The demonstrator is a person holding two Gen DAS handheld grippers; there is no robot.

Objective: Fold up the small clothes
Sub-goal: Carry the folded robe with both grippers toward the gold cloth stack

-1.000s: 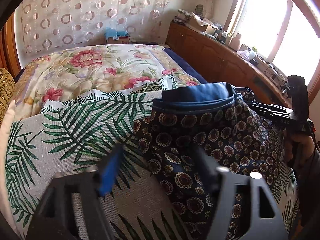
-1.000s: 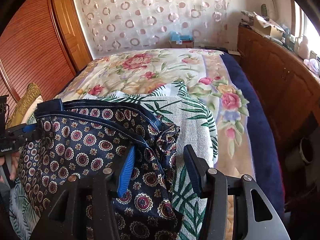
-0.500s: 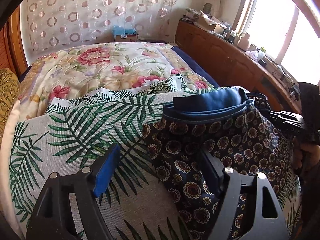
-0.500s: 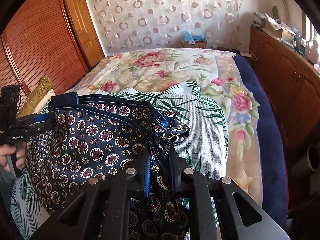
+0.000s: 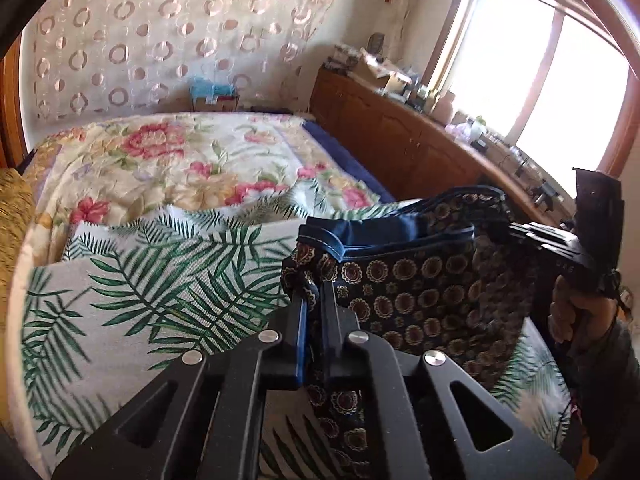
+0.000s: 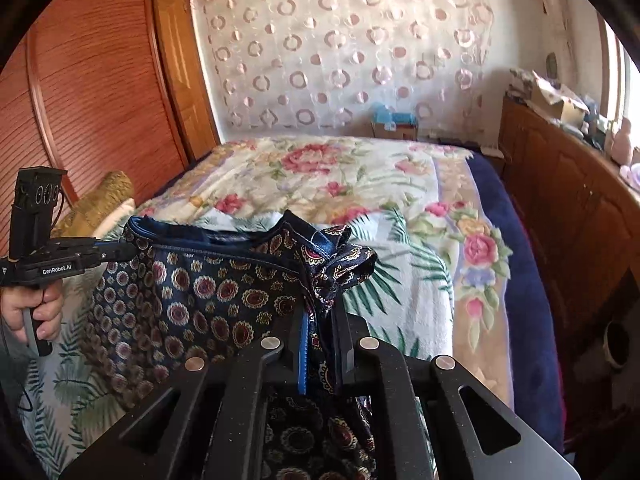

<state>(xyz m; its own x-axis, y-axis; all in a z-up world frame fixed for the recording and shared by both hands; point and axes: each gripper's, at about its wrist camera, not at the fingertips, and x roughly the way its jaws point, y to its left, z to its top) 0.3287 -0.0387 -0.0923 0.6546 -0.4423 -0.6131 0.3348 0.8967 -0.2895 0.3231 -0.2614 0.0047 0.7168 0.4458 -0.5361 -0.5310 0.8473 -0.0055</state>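
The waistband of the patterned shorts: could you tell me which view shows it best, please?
The left wrist view: the waistband gapes open, blue lining exposed. The right wrist view shows only its outer edge, stretched between the claws.

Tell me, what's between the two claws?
The patterned shorts, stretched from the left claw to the right claw. Both pinch its waistband. The right wrist view shows it best.

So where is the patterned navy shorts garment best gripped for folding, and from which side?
At the two ends of the blue waistband of the shorts, one gripper from each side: that stitched edge is firm and straight. Left gripper and right gripper are clamped there.
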